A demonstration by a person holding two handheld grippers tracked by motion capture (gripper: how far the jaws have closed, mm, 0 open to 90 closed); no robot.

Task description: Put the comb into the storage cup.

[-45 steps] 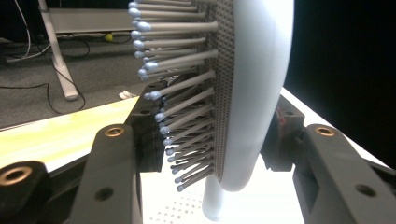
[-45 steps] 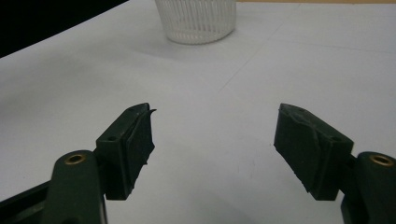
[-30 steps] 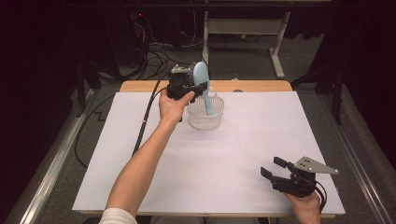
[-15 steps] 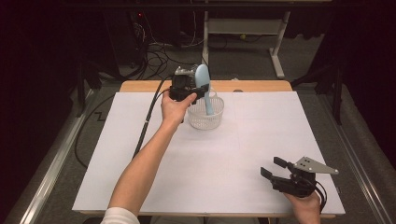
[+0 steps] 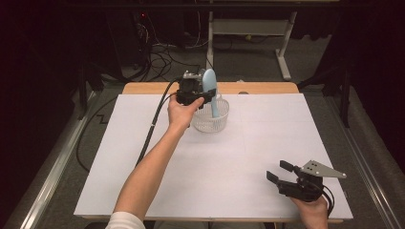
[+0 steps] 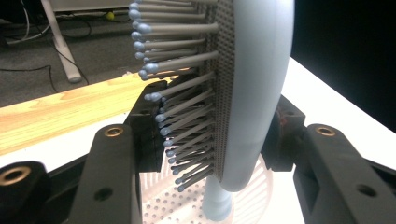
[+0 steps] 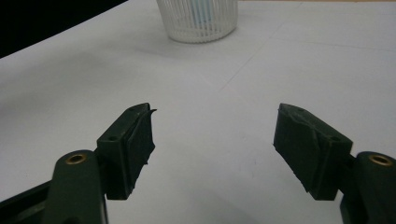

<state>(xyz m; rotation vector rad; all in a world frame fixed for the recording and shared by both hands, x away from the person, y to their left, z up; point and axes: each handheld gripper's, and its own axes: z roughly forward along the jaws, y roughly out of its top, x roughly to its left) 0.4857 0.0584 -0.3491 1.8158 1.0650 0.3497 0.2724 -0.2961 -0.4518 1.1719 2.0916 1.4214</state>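
The pale blue plastic hairbrush with grey ball-tipped bristles [image 6: 243,93] stands upright, handle down inside the white slotted plastic basket [image 5: 210,119] at the tabletop's [image 5: 143,157] far edge. The left tool [image 5: 203,94] clamps its head, forearm stretched forward. The right tool [image 7: 215,140] rests near, jaws spread, empty.

A wooden table [image 5: 267,88] carries the scene, and a large white sheet [image 5: 157,191] covers nearly all of its top, leaving a strip of bare wood along the far edge. A faint crease runs across the sheet from side to side. Directly on the sheet, near the far edge and a little left of the middle, stands a white slatted basket [image 5: 210,121].
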